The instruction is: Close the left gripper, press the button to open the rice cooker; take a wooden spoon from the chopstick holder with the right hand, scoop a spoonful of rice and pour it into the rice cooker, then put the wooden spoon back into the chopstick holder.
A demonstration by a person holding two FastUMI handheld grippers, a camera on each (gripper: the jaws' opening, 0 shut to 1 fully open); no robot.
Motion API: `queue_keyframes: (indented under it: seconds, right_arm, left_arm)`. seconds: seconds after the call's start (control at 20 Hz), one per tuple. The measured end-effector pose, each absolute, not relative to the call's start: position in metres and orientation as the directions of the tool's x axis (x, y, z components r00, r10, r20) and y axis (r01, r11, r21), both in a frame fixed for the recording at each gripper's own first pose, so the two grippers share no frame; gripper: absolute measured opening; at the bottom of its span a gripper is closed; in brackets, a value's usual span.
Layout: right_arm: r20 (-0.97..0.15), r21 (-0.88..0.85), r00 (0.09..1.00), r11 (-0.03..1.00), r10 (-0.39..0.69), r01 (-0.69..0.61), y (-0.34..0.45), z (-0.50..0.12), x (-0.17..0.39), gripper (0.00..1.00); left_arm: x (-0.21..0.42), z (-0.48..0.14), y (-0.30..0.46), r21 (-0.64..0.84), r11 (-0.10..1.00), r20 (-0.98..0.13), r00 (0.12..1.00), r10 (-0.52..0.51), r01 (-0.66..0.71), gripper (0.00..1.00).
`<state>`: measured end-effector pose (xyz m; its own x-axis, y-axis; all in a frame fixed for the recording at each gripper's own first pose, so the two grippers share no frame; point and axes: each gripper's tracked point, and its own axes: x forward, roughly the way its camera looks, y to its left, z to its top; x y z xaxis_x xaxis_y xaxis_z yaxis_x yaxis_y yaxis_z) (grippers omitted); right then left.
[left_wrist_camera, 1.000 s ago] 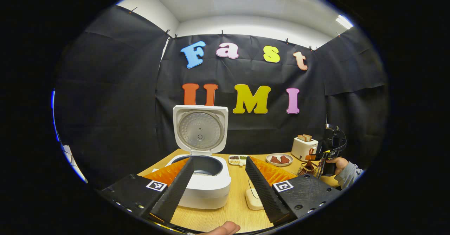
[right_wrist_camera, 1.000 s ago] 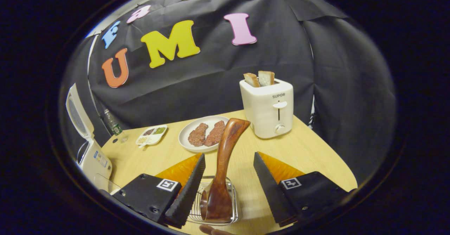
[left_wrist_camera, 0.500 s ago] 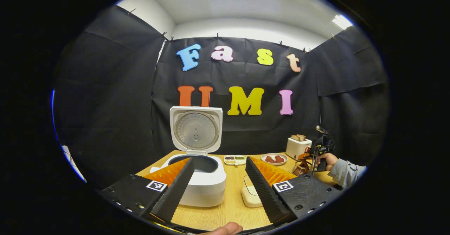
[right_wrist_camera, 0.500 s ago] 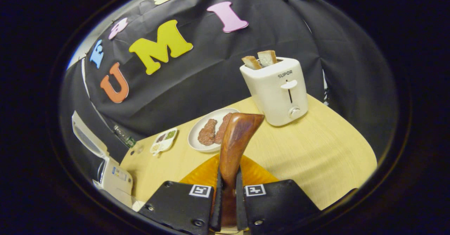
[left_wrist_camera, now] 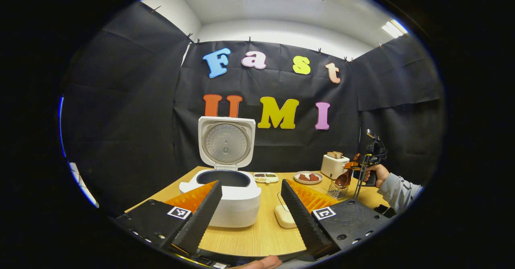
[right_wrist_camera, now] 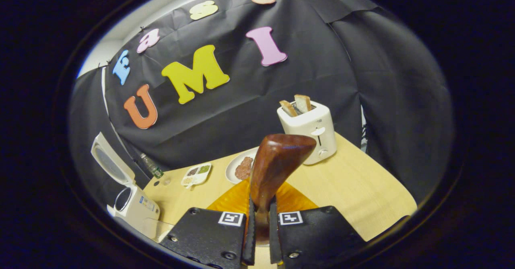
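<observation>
At the left of the left gripper view, the white rice cooker (left_wrist_camera: pixel 229 198) stands on the pale wooden table (left_wrist_camera: pixel 257 237) with its square lid (left_wrist_camera: pixel 226 143) tilted fully upright and the dark inner pot (left_wrist_camera: pixel 223 178) exposed, so the button press counts as done. The left gripper (left_wrist_camera: pixel 249 204) hovers in front of the cooker with its jaws spread apart, grasping nothing and touching nothing. Between them, nearer the right one, a small cream rounded box (left_wrist_camera: pixel 284 216) lies on the table.

Farther right in that view, the right gripper (left_wrist_camera: pixel 372 156) is held up in a person's hand (left_wrist_camera: pixel 376 172), with the dark brown wooden spoon (left_wrist_camera: pixel 346 176) hanging from it just above the wire chopstick holder (left_wrist_camera: pixel 337 189). In the right gripper view the right gripper (right_wrist_camera: pixel 261 237) has its jaws clenched on the spoon's (right_wrist_camera: pixel 271 172) handle, whose broad end rises in front of the white plate of meat (right_wrist_camera: pixel 241 168) and the white toaster (right_wrist_camera: pixel 307 132).

The spoon looks lifted clear of the holder, so the taking step is nearly or just complete. Still ahead, as I judge it: scooping rice, tipping it into the open cooker (right_wrist_camera: pixel 132 204), and returning the spoon to the holder. Where the rice supply sits I cannot tell.
</observation>
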<state>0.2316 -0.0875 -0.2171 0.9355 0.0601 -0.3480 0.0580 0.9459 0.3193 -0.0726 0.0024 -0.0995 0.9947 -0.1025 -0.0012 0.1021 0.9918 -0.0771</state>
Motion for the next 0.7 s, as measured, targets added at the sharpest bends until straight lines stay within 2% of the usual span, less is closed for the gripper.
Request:
queue_keyframes:
  seconds: [0.25, 0.4, 0.7]
  right_arm:
    - [-0.302, 0.283, 0.952, 0.958, 0.038, 0.051, -0.073, -0.177, 0.203, 0.19]
    - [-0.258, 0.255, 0.965, 0.966, 0.040, 0.028, -0.054, -0.149, 0.188, 0.19]
    - [-0.196, 0.191, 0.969, 0.975, 0.149, -0.112, 0.026, -0.120, 0.158, 0.16]
  left_arm:
    - [-0.094, -0.106, -0.007, -0.111, 0.977, 0.019, 0.983, -0.183, 0.184, 0.94]
    - [-0.103, -0.107, -0.003, -0.112, 0.975, 0.014, 0.982, -0.191, 0.191, 0.94]
    - [-0.109, -0.107, 0.009, -0.026, 0.988, 0.026, 0.988, -0.152, 0.152, 0.94]
